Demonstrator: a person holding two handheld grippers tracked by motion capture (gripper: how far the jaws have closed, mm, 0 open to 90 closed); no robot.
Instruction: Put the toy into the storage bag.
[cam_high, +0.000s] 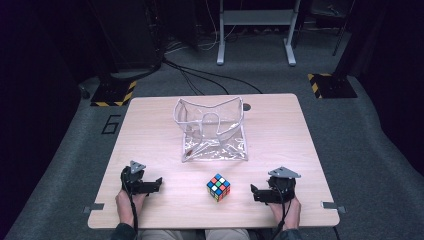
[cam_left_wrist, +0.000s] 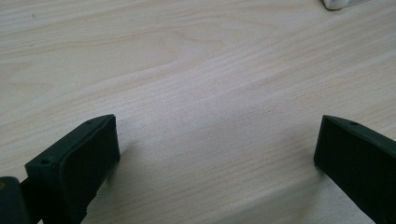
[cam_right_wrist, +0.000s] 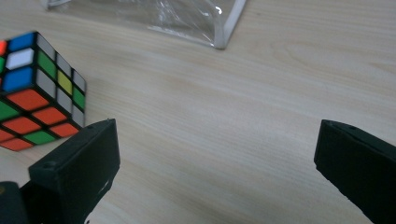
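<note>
With both jaw pairs spread wide and empty, your right gripper (cam_high: 256, 192) rests just right of the puzzle cube (cam_high: 218, 187), your left gripper (cam_high: 156, 183) farther off. Square the right jaws on two opposite cube faces before carrying it to the clear pouch (cam_high: 212, 131) behind.

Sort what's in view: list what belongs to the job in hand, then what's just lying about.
In the job:
- puzzle cube, lying on the table between both claws
- clear plastic bag, standing open behind the cube
- left claw, open, empty
- right claw, open, empty

Lying about:
- cables on the floor
- grey metal stand beyond the table
- yellow-and-black striped base plates
</note>
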